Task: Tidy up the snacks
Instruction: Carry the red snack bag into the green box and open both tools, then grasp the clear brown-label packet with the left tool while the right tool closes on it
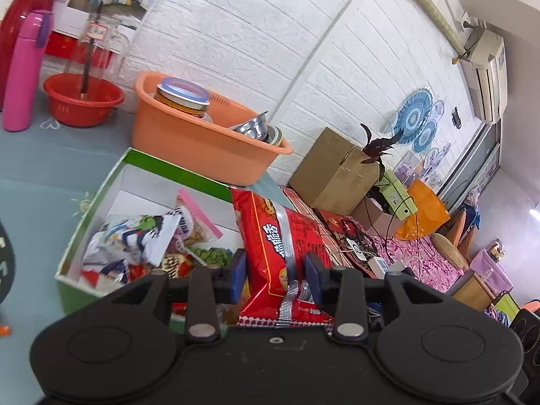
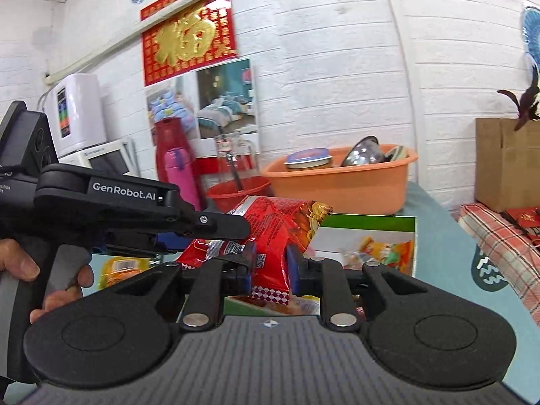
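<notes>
Between both tools, off the surface (image 1: 30, 175): red snack bag (image 1: 280, 243), seam side up, above the right edge of the green box (image 1: 84, 209). Left tool (image 1: 275, 275) clamped on the bag's near end, blue pads pressed into the foil. Right tool (image 2: 270, 270) clamped on the same bag from the other side. Inside the box: loose snack packets (image 1: 135, 239). Farther back: orange basin (image 1: 202, 135), red bowl (image 1: 82, 99), pink bottle (image 1: 25, 71).

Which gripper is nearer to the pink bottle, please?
Left, probably. The left gripper holds the red bag on the side of the pink bottle; the right gripper grips it farther right.
</notes>
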`<action>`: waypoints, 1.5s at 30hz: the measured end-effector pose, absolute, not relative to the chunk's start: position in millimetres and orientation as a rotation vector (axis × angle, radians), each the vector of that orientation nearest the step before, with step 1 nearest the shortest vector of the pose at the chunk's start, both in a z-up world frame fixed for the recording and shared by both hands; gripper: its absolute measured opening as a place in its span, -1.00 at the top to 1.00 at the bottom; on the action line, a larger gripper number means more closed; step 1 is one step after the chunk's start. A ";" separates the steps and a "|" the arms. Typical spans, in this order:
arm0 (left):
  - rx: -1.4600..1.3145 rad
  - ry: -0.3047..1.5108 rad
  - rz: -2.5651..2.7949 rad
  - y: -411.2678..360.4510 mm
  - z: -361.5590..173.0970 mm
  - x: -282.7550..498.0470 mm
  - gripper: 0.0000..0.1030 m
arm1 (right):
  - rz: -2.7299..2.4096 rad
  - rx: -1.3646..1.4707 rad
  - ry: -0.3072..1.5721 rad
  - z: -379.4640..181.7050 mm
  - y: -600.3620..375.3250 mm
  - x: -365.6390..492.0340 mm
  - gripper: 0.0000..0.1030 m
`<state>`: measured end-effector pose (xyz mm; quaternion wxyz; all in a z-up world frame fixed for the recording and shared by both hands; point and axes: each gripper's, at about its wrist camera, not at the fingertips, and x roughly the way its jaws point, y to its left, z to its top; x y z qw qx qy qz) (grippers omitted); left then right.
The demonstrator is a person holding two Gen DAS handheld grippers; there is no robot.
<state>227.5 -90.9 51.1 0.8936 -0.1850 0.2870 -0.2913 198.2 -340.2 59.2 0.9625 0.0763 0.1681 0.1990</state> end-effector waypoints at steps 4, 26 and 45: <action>-0.383 0.612 -0.605 -103.3 44.2 252.4 0.23 | 0.379 0.155 0.343 52.2 -349.8 215.9 0.32; -0.363 0.596 -0.527 -71.8 45.1 206.0 -1.00 | 0.367 0.059 0.311 54.9 -342.2 190.9 -1.00; -0.435 0.570 -0.148 90.5 16.9 91.2 -1.00 | 0.589 0.065 0.459 37.6 -279.5 118.1 -1.00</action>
